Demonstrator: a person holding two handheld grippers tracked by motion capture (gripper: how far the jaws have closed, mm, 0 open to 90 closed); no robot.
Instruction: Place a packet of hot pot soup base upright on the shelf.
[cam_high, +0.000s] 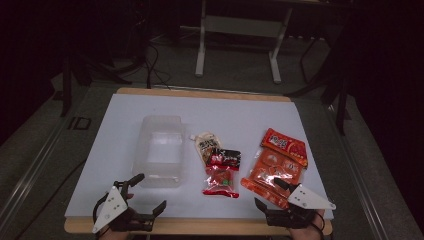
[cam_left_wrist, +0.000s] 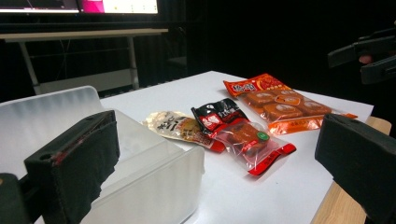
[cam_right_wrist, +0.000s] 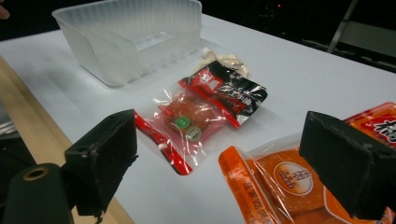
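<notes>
High view: both claws are held with jaws apart and empty at the near edge of the white worktop (cam_high: 120, 120), the left claw (cam_high: 147, 192) just near of a clear plastic tray (cam_high: 160, 150), the right claw (cam_high: 267, 192) over the near end of an orange snack pack (cam_high: 272, 172). A red-and-black pack (cam_high: 221, 172) is seen between tray and orange pack, overlapping a beige pouch (cam_high: 204, 142).

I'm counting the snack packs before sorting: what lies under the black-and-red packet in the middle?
The black-and-red packet overlaps a beige pouch, whose far end sticks out toward the clear tub. The pouch's covered end is hidden, so anything else beneath cannot be seen.
</notes>
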